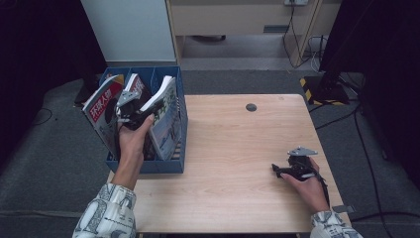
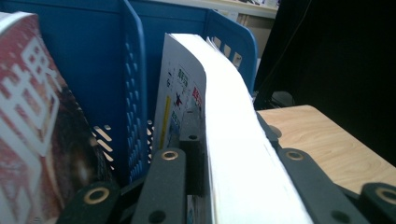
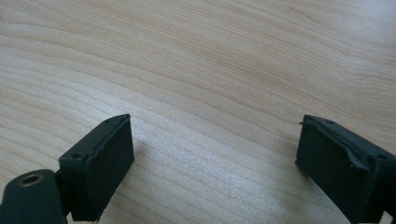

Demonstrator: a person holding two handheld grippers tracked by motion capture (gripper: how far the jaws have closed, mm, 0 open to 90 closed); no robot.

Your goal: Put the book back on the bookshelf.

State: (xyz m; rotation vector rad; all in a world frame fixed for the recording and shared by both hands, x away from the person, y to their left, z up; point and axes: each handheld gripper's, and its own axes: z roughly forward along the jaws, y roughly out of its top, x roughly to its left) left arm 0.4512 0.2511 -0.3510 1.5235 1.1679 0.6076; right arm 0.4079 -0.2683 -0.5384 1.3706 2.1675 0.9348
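Left claw [image 1: 143, 113] was clamped on the thick magazine [image 2: 233, 140] standing in the rightmost slot of the blue file box [image 1: 171, 166], which sat at the left edge of the table [image 1: 237, 148]. In the left claw view the jaws sat on either side of the page block, the pads pressing it. Right claw [image 3: 212, 154] was released, jaws wide apart with nothing between them, resting low over bare table near the right edge.

Risks, as I judged them:
- Magazine bowed over toward the table side. Grip sat on a floppy page block, not on a stiff spine, so pages could fan out or slip if I pulled.
- Box hung partly past the table edge. A sideways drag on the magazine could tip or shift it; right claw was well apart, no help bracing.
- Red-covered magazine [image 1: 103, 106] in the left slot leaned outward and might topple if the box got jolted.

Couldn't make out: the bottom of the slot, how deep the magazine sat, the pad contact itself behind the pages, and the middle slot's contents behind my hand.
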